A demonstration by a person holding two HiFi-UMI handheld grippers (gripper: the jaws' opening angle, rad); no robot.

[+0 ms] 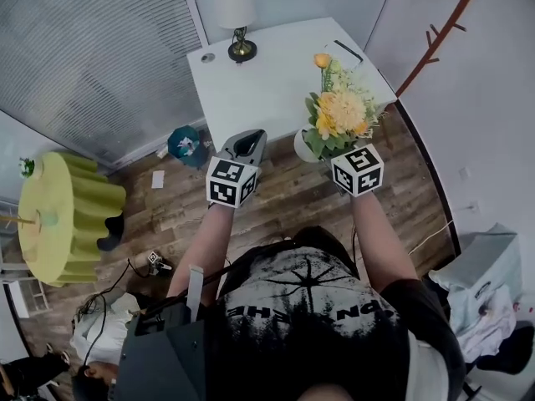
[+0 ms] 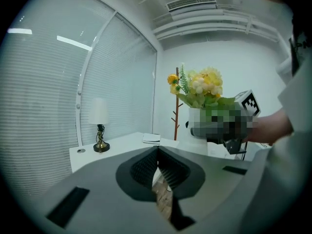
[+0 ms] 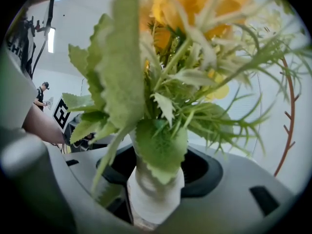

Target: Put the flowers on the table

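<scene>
A bunch of yellow flowers [image 1: 338, 111] with green leaves stands in a white vase [image 1: 302, 146]. My right gripper [image 1: 320, 152] is shut on that vase and holds it in the air, just off the near edge of the white table [image 1: 267, 82]. In the right gripper view the vase [image 3: 153, 191] sits between the jaws of the right gripper [image 3: 154, 179], and leaves [image 3: 122, 72] fill most of the picture. My left gripper [image 1: 247, 141] is shut and holds nothing, hanging left of the vase. From the left gripper [image 2: 157, 163] the flowers [image 2: 200, 89] show to the right, above the table [image 2: 122, 145].
A lamp [image 1: 237, 19] stands at the table's far left corner and a notebook [image 1: 349, 53] lies at its right edge. A brown coat rack [image 1: 439, 32] leans on the right wall. On the wooden floor are a teal bin [image 1: 184, 144] and a green round table [image 1: 50, 215].
</scene>
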